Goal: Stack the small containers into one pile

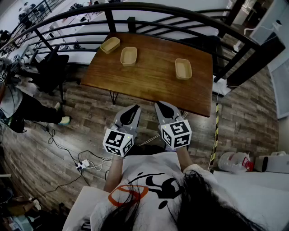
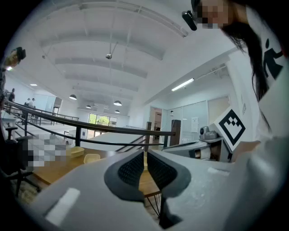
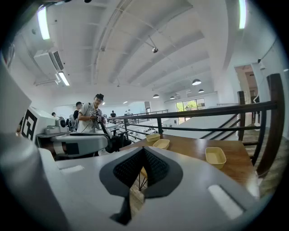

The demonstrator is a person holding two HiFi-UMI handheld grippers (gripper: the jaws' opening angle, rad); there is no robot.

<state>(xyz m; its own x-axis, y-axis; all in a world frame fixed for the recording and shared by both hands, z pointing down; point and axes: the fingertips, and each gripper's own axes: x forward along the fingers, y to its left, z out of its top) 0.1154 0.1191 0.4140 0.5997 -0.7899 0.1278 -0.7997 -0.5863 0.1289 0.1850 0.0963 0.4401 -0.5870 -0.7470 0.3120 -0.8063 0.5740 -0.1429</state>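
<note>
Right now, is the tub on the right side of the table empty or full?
Empty. The tub sits upright, and the head view and right gripper view show only its bare tan inside.

On table [image 1: 153, 85]: L container [image 1: 110, 44], mid container [image 1: 128, 56] close; R container [image 1: 183, 68] well apart.

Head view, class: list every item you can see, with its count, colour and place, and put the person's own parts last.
small containers: three, beige, apart on the table, two far-left, one right
table: one, brown wood, centre
railing: one, black, beyond the table
power strip: one, white, floor left
jug: one, white, lower right
left gripper: one, grey, shut, empty, short of the table
right gripper: one, grey, shut, empty, beside it
</note>
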